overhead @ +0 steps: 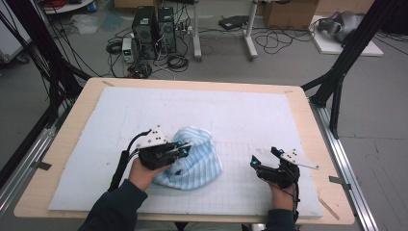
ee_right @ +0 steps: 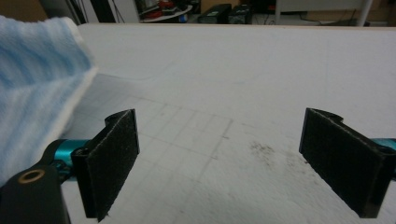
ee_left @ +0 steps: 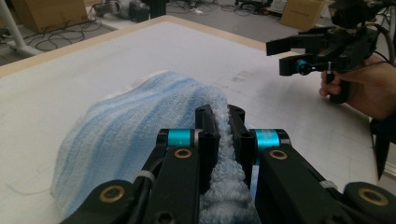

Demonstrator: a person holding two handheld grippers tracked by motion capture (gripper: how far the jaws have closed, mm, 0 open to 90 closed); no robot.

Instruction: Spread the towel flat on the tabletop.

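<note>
Pinching a fold of the blue striped towel [ee_left: 140, 121], the left gripper [ee_left: 223, 135] has its jaws pressed tight on the terry. Right gripper [ee_right: 219, 163] sits spread wide, holding nothing, just beside the towel's edge. High view shows the towel bunched on the white mat [overhead: 250, 110], left of centre.

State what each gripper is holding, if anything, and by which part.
The left gripper is shut on the blue striped towel, pinching a raised fold near its edge. The right gripper is open and holds nothing.
</note>
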